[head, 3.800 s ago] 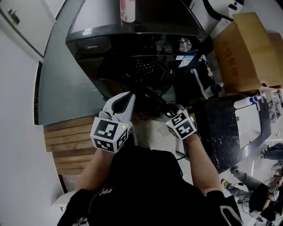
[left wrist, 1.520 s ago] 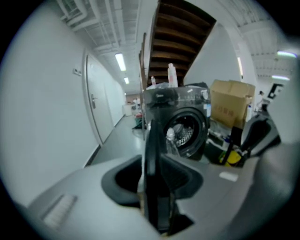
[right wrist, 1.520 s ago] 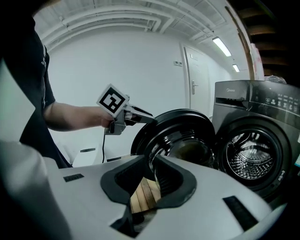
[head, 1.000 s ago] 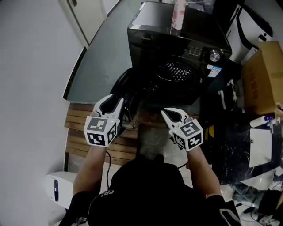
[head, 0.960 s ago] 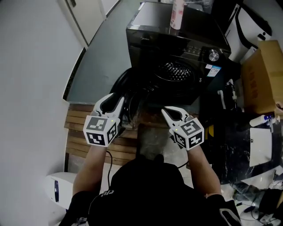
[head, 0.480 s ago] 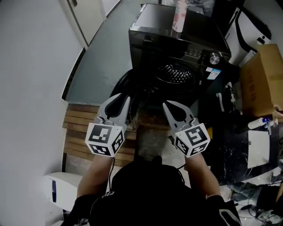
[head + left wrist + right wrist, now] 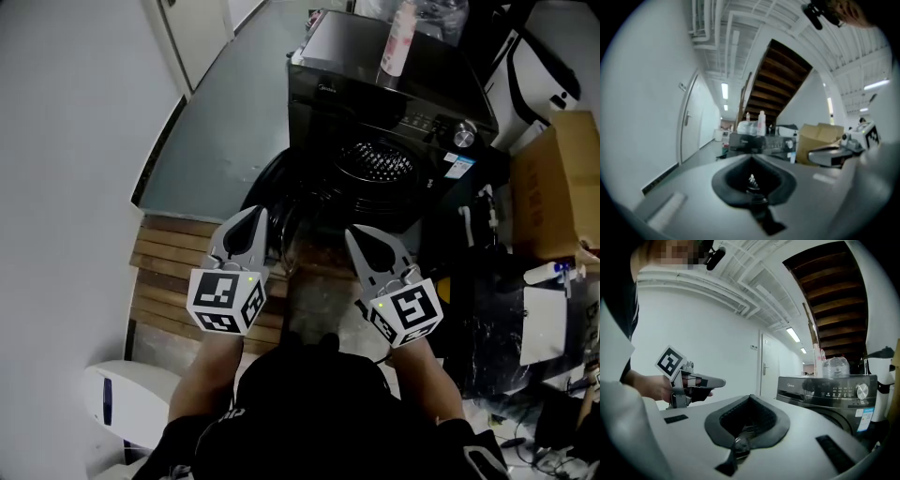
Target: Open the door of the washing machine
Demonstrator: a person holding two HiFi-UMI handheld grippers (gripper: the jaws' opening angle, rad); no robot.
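The black washing machine [image 7: 394,103] stands ahead with its round door [image 7: 272,183] swung out to the left and the perforated drum [image 7: 375,161] exposed. Both grippers are held level in front of it, apart from the door and touching nothing. My left gripper [image 7: 253,214] has its jaws closed together with nothing between them. My right gripper [image 7: 357,234] is also shut and empty. The left gripper view shows the machine [image 7: 754,140] far ahead and the right gripper [image 7: 829,157] beside it. In the right gripper view the machine [image 7: 825,390] sits at right and the left gripper [image 7: 701,382] at left.
A pink-and-white bottle [image 7: 398,37] stands on top of the machine. A cardboard box [image 7: 548,187] and cluttered items sit to the right. Wooden slats [image 7: 173,272] lie under my left hand, with a white appliance [image 7: 122,408] near my left elbow. A white wall runs along the left.
The left gripper's jaws, apart half a second ago, have come together. Both grippers have lifted a little in front of the machine. The door stays swung out.
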